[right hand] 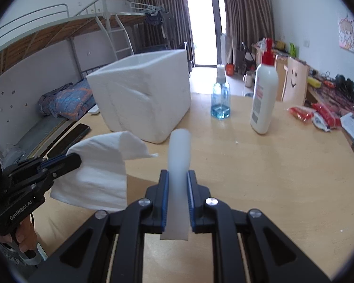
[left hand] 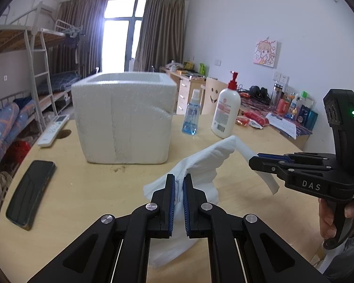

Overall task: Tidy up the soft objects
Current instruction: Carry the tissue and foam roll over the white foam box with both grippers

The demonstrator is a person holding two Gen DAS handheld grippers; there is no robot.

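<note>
With the left gripper and right gripper both clamped on the cloth at lower centre, keep it taut, lifting evenly toward the box.

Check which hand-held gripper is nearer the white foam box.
Left. The left hand-held gripper sits straight in front of the white foam box; the right hand-held gripper is off toward the white pump bottle.

Soft matt white cloth, rough foam box, smooth wooden table
</note>
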